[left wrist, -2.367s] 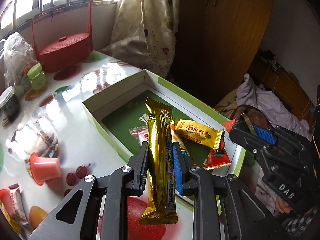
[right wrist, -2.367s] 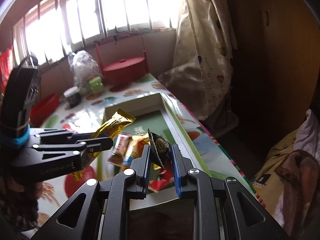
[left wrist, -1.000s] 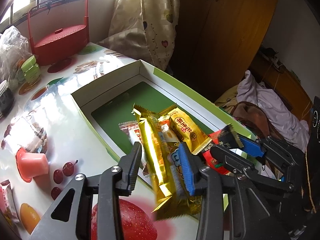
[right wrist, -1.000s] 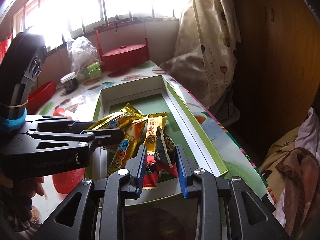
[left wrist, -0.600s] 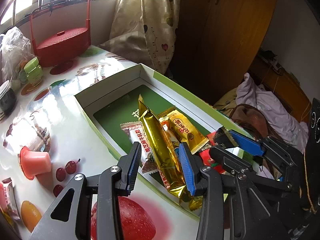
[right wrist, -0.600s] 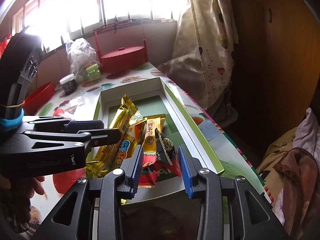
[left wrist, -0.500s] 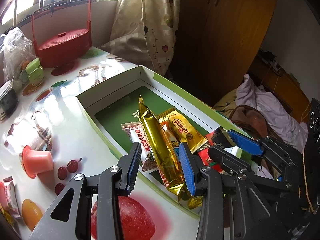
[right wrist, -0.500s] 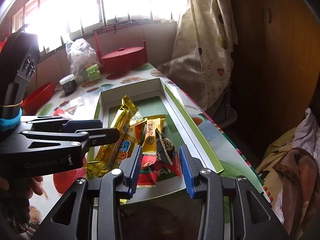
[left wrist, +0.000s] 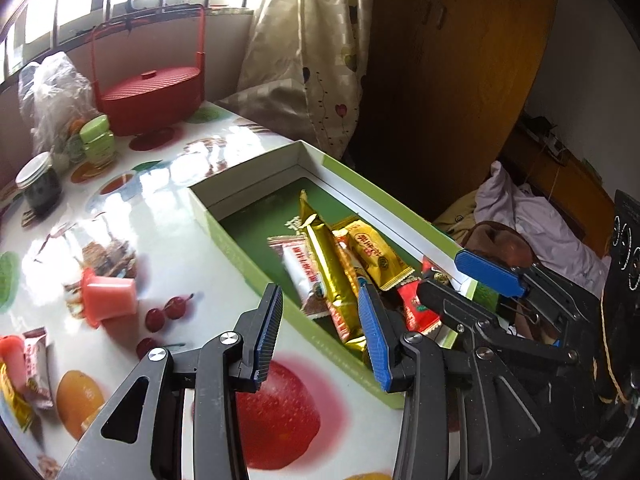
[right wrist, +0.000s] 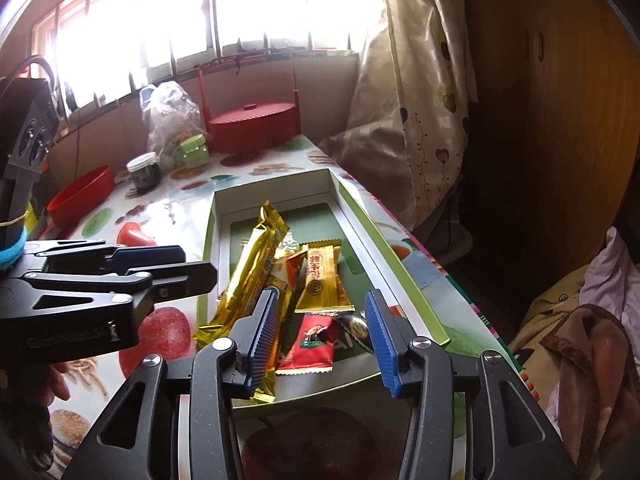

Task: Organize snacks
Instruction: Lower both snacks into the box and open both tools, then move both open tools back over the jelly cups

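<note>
A green and white cardboard box (left wrist: 256, 258) (right wrist: 400, 276) lies open on the fruit-print table. In it lie a long gold bar (left wrist: 330, 264) (right wrist: 254, 266), a yellow packet (left wrist: 376, 254) (right wrist: 322, 276), a red packet (right wrist: 310, 342) (left wrist: 418, 306), a white and red packet (left wrist: 298, 264) and a small dark packet (right wrist: 356, 328). My left gripper (left wrist: 320, 332) is open and empty just above the box's near end. My right gripper (right wrist: 320, 334) is open and empty above the red packet. Each gripper shows in the other's view.
A pink jelly cup (left wrist: 106, 296) and loose snacks (left wrist: 28, 364) lie on the table at the left. A red lidded basket (left wrist: 152, 92), a green jar (left wrist: 98, 138), a dark jar (left wrist: 38, 184), a plastic bag (left wrist: 52, 92) and a red bowl (right wrist: 82, 194) stand by the window.
My left gripper let go of the gold bar, which now lies in the box. My right gripper let go of the small dark packet. Both jaws opened wider and drew back slightly.
</note>
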Motion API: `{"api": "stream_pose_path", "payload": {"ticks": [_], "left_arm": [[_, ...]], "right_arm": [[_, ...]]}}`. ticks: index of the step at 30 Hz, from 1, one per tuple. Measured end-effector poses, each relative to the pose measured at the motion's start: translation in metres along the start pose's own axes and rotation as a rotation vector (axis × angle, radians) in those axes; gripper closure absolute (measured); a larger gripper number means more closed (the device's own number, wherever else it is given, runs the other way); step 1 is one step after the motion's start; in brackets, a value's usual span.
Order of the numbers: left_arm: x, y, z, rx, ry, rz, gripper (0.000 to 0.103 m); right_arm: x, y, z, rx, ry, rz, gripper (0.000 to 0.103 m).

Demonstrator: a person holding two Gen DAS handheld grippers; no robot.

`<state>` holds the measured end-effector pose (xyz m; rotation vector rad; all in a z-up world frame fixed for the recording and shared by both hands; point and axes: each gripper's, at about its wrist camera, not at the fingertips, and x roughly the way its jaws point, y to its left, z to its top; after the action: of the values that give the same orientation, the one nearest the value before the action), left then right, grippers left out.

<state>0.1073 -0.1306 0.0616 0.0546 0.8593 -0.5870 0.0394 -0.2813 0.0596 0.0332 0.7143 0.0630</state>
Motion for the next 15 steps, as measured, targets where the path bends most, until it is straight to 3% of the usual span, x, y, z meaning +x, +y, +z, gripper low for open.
{"api": "stream_pose_path", "payload": {"ticks": [15], "left_arm": [[-0.032,0.019,-0.015,-0.029,-0.056,0.077,0.062]], "right_arm": [[-0.003,0.028,0.006,-0.048,-0.009,0.043,0.055]]}}
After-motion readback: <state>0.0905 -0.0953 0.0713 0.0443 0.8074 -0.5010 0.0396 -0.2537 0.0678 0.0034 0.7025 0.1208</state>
